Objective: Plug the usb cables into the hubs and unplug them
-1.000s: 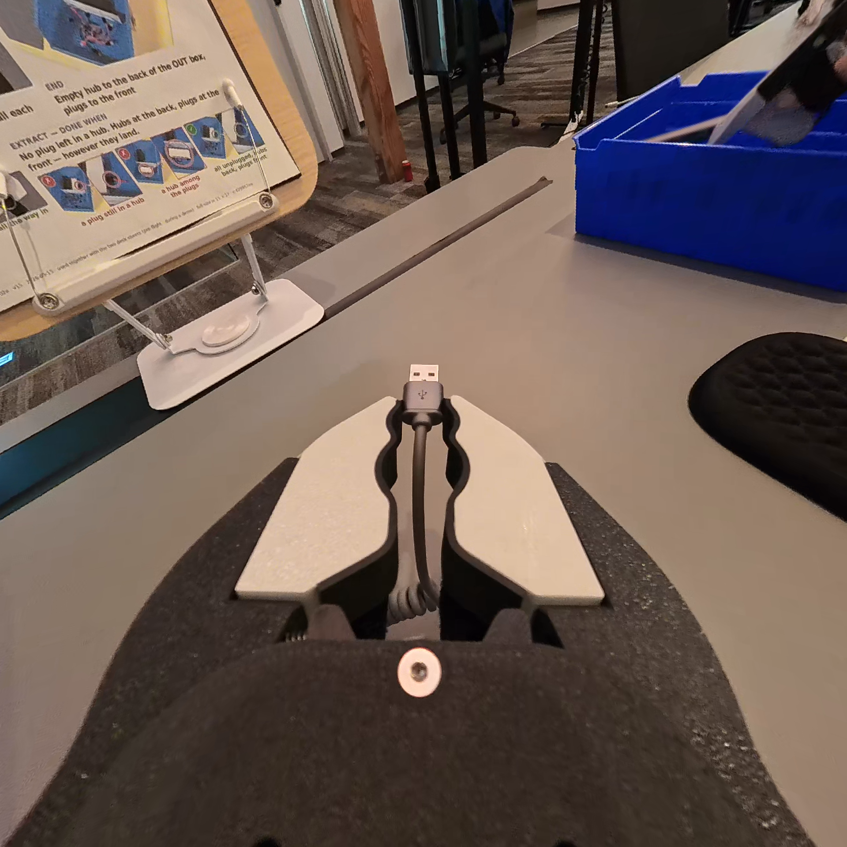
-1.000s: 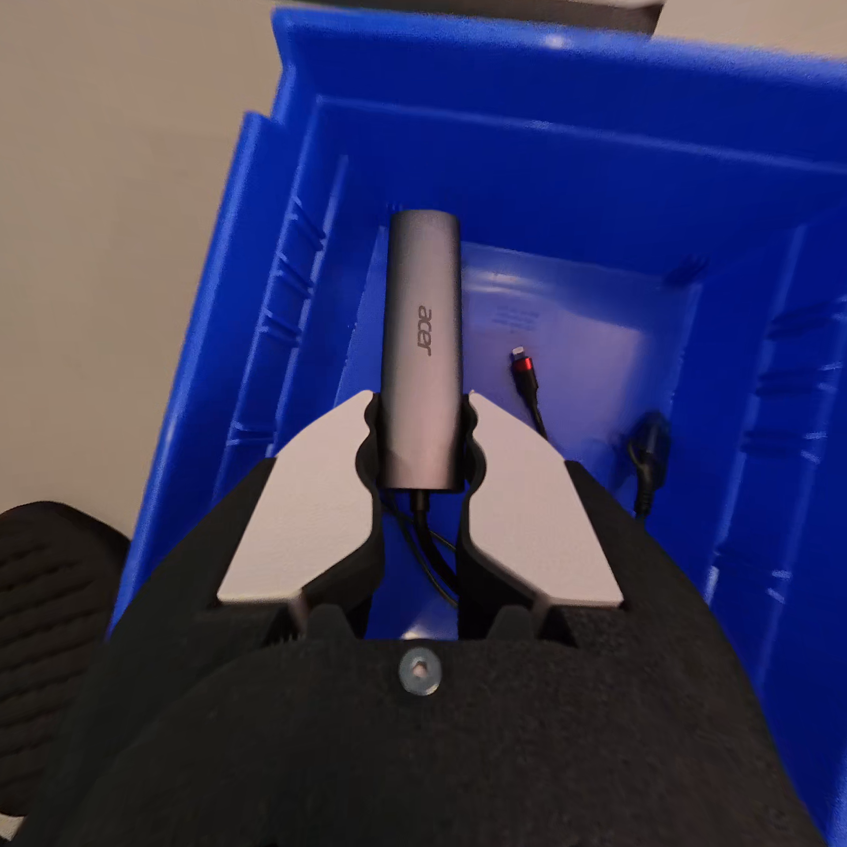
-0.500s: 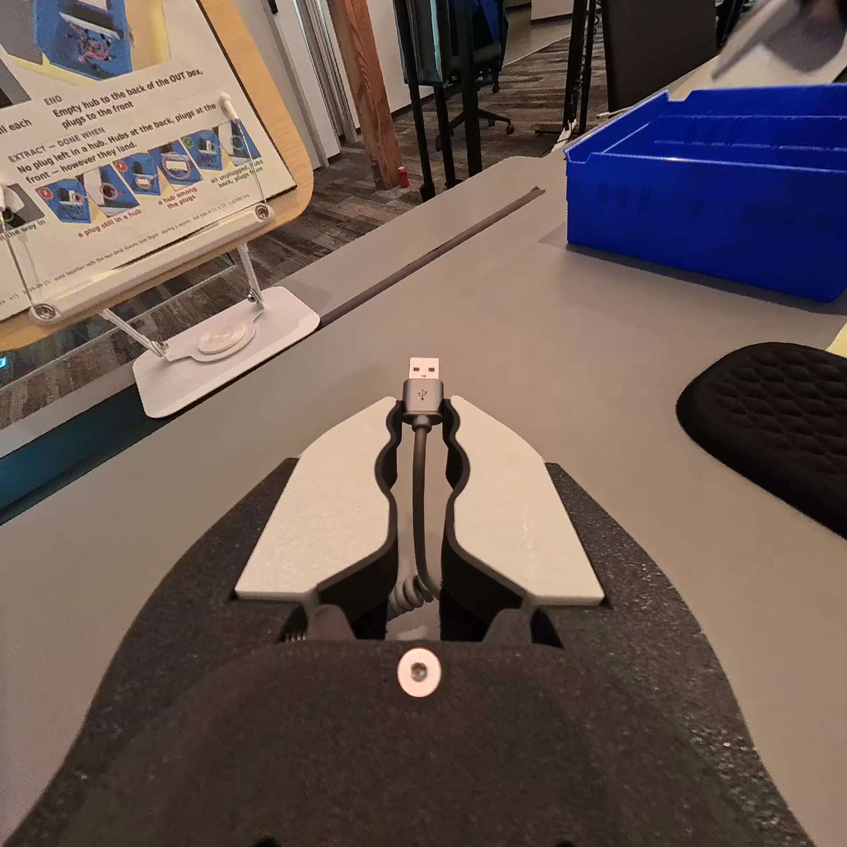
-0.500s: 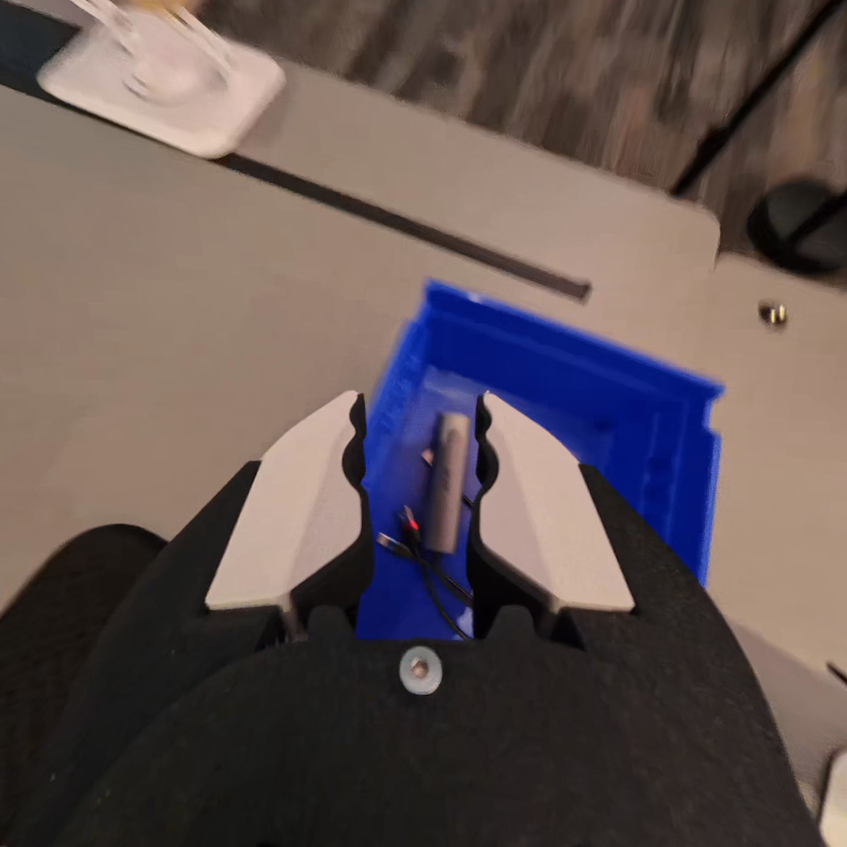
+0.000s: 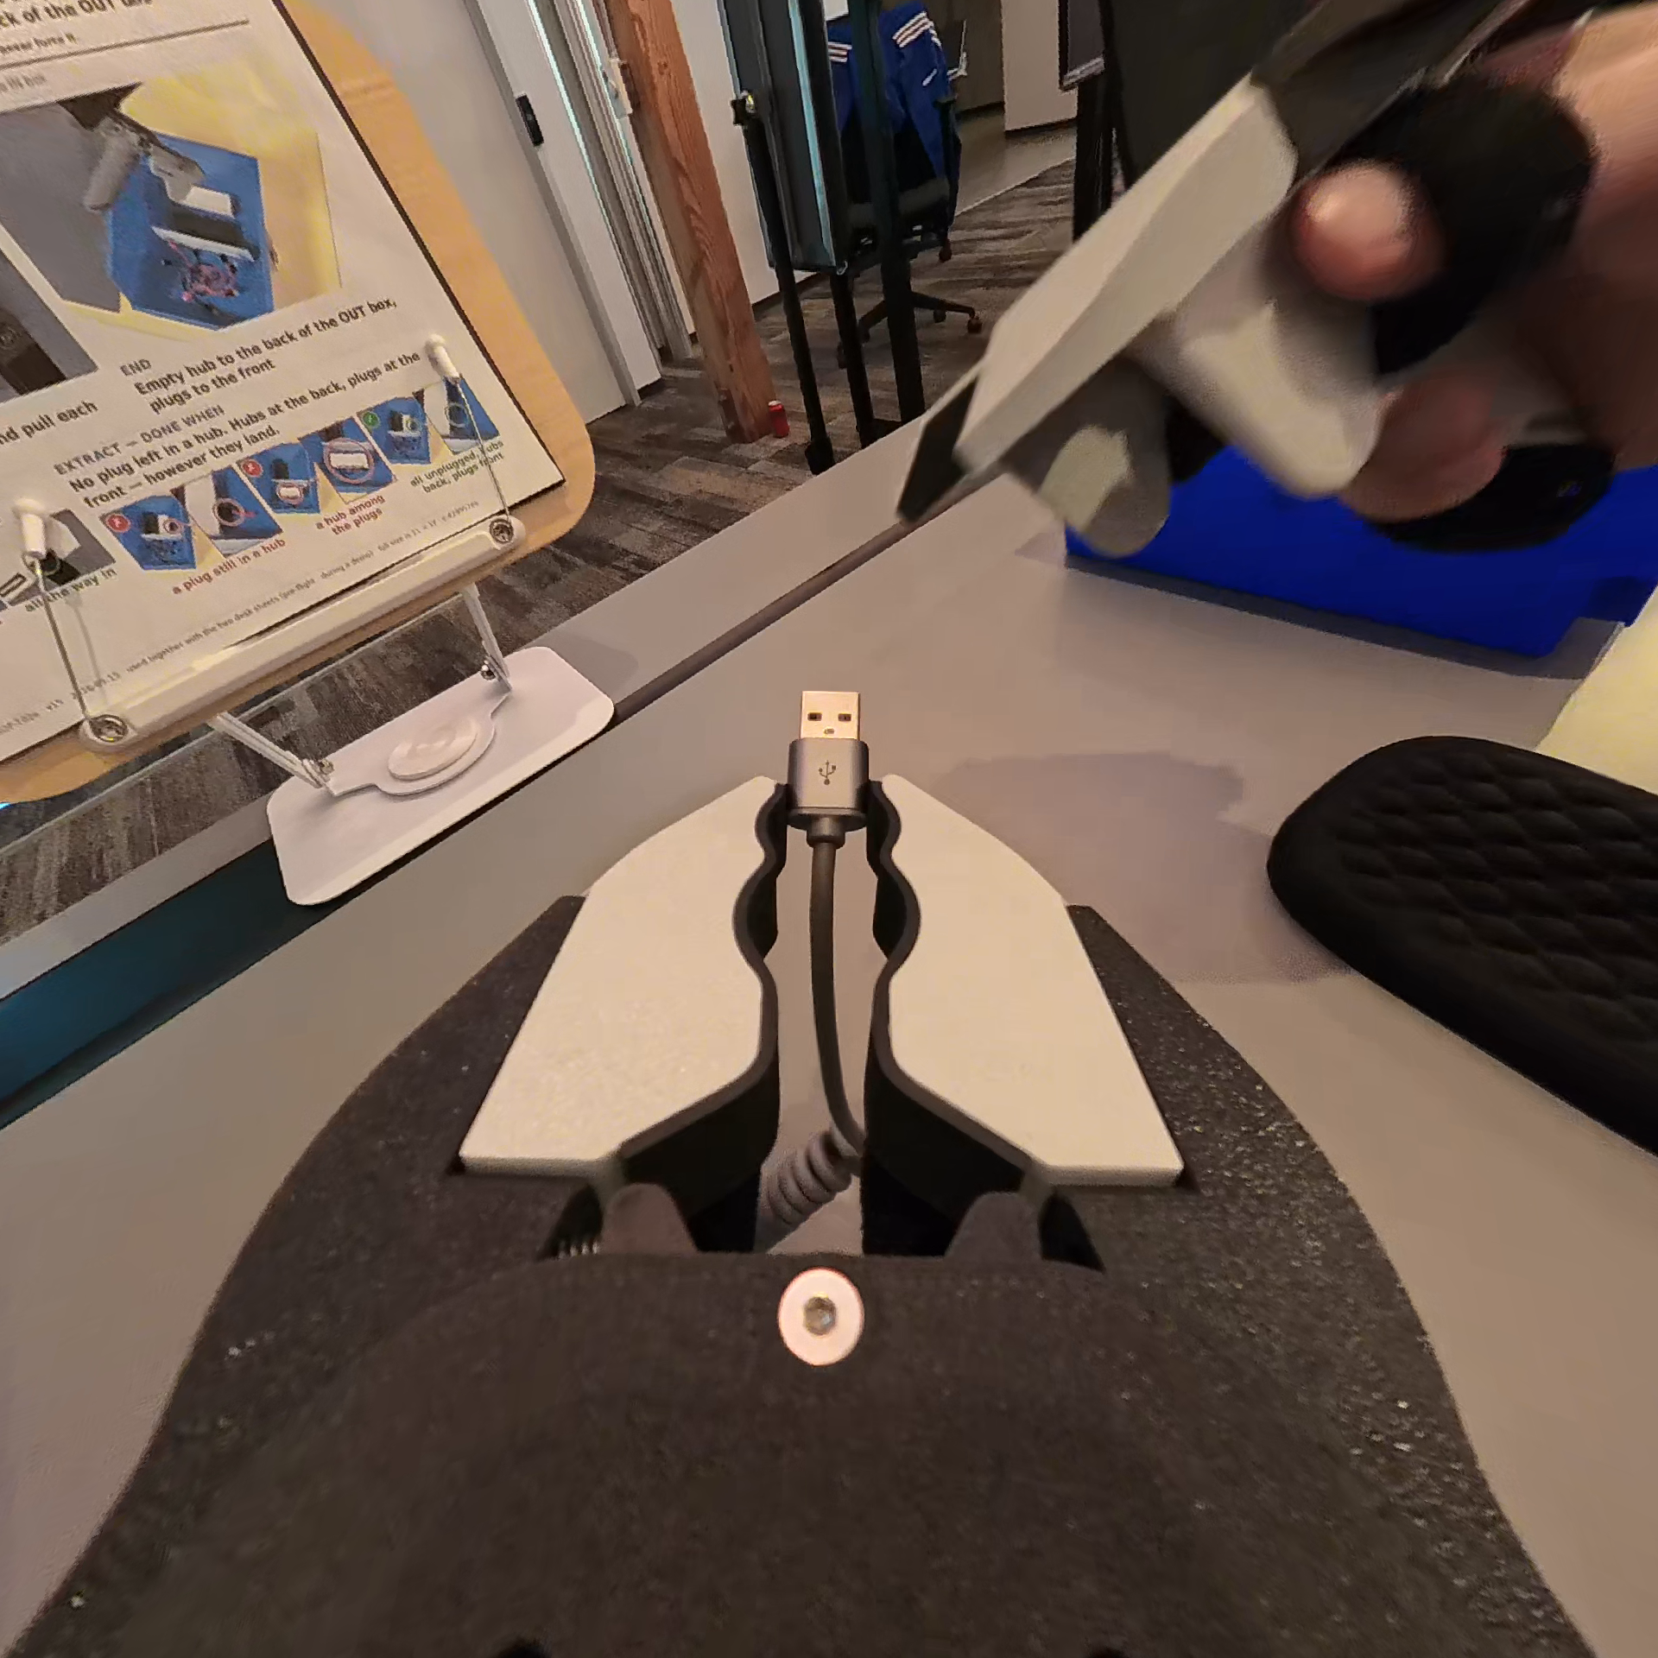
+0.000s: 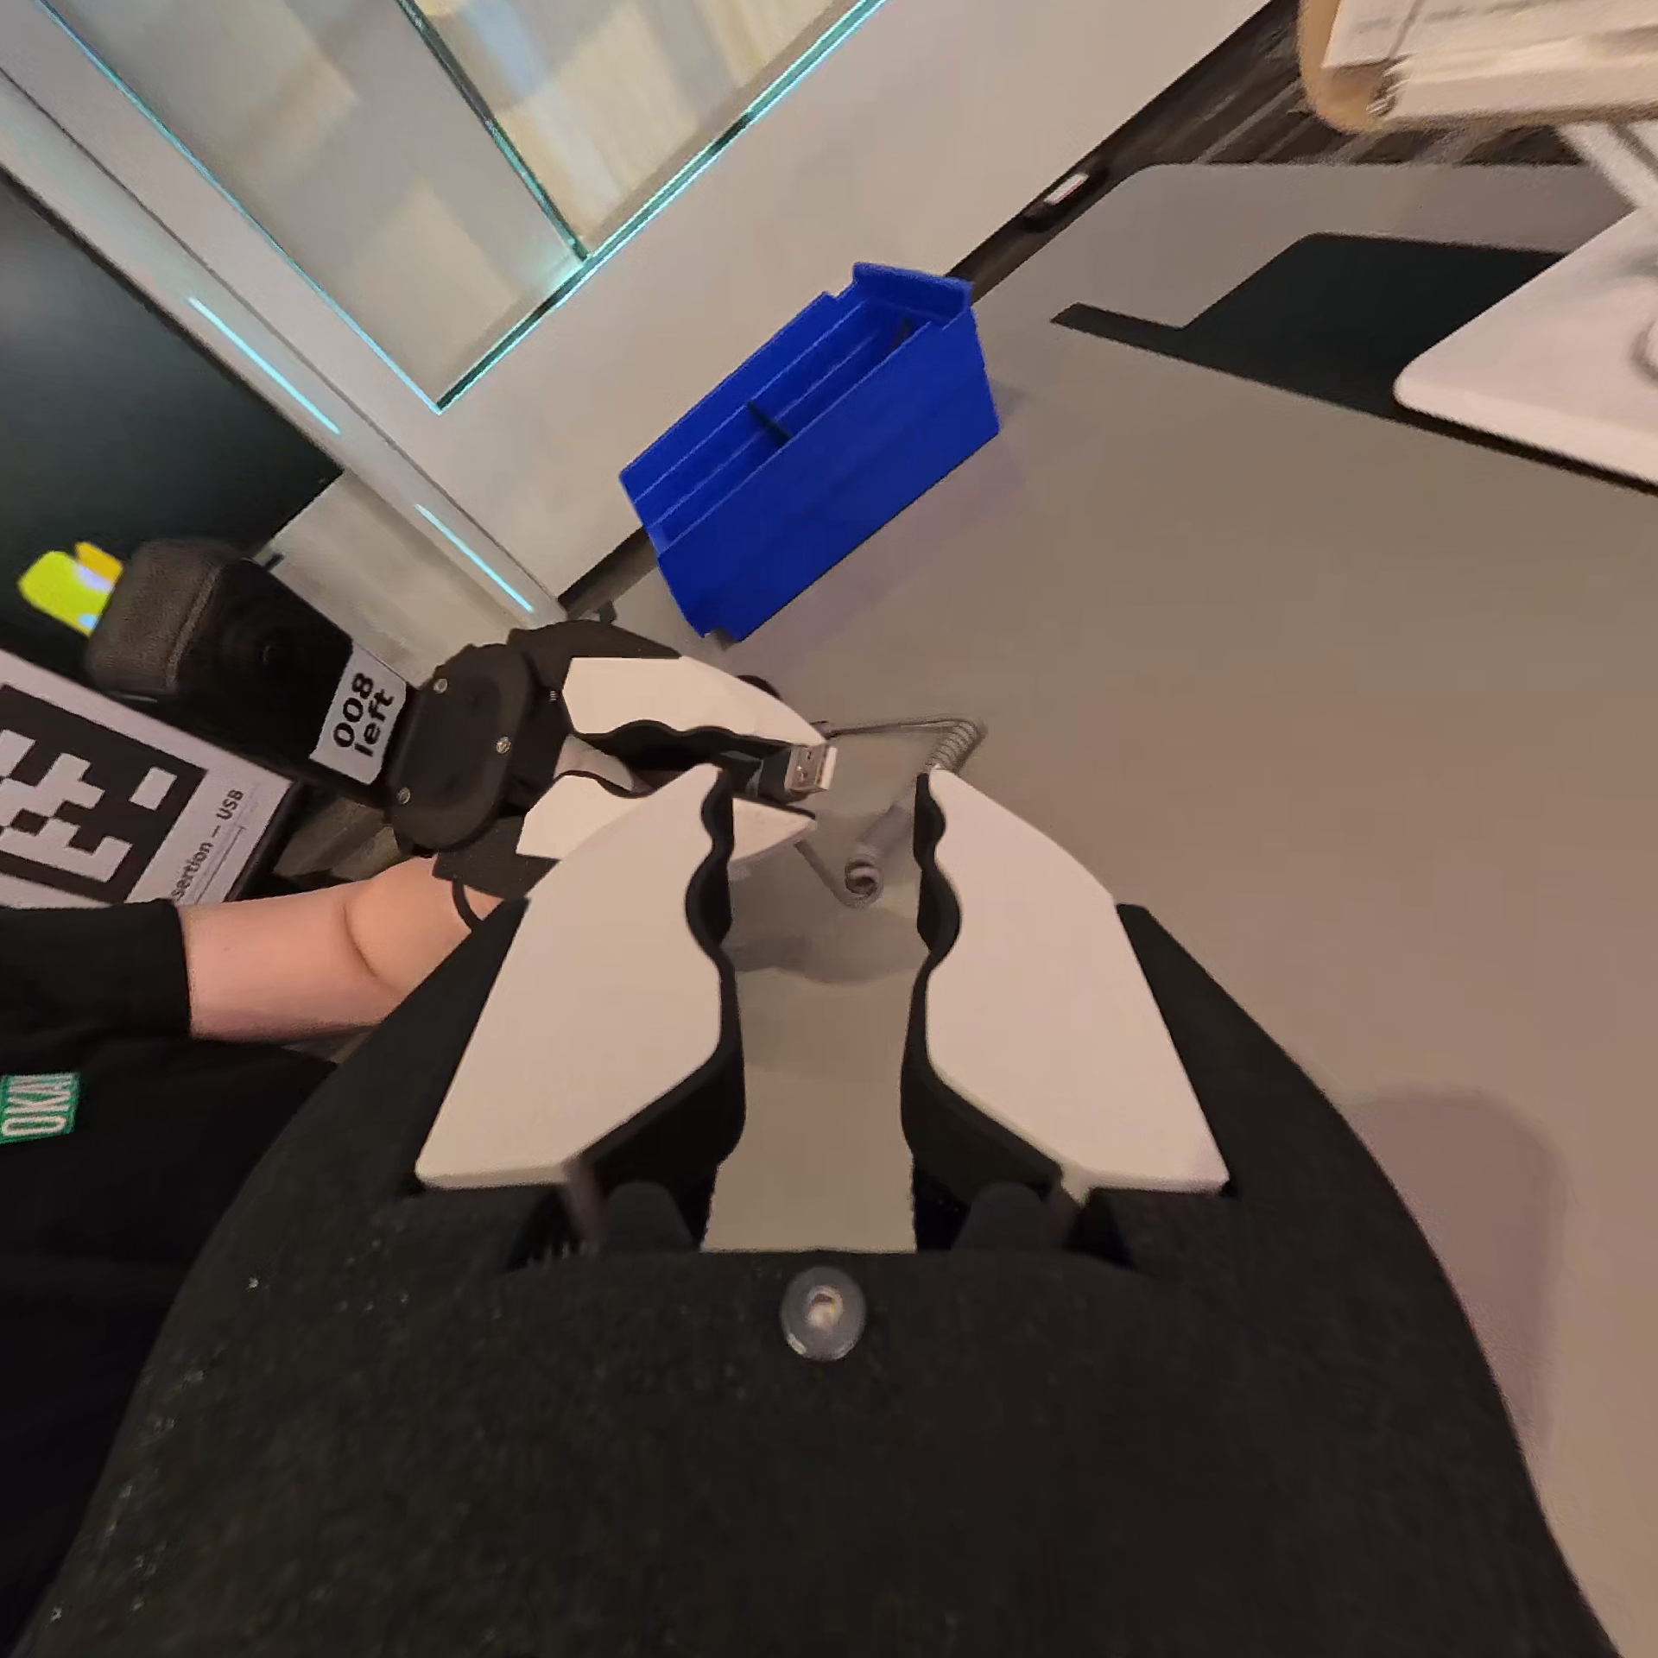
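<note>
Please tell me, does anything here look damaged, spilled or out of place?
Nothing stands out. The left tool grips the USB plug straight, its metal end intact. The right tool is open and empty. The blue bin sits upright on the table.

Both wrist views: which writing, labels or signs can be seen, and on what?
The wording itself is not copied here; these things carry it.
Sheet on the stand: printed lines and captions, legible.
Plug in the left gripper: one small symbol.
White sticker on that gripper's body: short print.
Black-and-white card: square pattern and a line of print.
Green patch on dark clothing: cut off.
</note>
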Tool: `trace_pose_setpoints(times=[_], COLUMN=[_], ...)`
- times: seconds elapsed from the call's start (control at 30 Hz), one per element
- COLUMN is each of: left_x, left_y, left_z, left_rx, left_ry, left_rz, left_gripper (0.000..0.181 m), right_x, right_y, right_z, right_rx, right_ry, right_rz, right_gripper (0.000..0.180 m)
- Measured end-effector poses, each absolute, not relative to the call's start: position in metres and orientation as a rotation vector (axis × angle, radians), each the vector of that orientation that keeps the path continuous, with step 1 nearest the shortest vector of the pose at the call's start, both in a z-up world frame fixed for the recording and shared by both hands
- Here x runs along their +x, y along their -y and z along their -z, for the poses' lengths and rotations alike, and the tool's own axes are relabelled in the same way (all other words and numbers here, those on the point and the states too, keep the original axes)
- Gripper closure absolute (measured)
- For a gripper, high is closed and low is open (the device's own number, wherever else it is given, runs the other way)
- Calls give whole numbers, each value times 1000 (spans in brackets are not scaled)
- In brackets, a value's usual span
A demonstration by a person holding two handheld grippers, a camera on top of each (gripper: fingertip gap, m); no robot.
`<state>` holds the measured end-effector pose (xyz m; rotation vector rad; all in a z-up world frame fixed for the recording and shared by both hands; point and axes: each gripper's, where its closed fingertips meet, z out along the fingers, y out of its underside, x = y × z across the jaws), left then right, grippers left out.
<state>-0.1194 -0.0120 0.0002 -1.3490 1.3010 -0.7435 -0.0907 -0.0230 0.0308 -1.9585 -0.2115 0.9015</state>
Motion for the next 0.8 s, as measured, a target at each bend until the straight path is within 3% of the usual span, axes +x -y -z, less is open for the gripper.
trace_pose_setpoints(times=[0.23,0.3,0.37,0.8], left_x=[-120,-119,-119,-149], left_y=[17,19,19,23], left_z=[-3,-3,-3,37], left_rx=[-1334,-1331,-1317,-1402], left_ry=[-1301,-1305,-1309,-1389], left_rz=[758,761,758,803], left_gripper=[164,164,164,158], right_x=[-125,-136,-137,-130], right_y=[11,15,16,16], right_z=[-9,-8,-8,-24], right_rx=[-2031,-2031,-2029,-2046], right_ry=[274,317,330,354], right_rz=[-1010,-1083,-1096,-1014], right_gripper=[141,162,170,171])
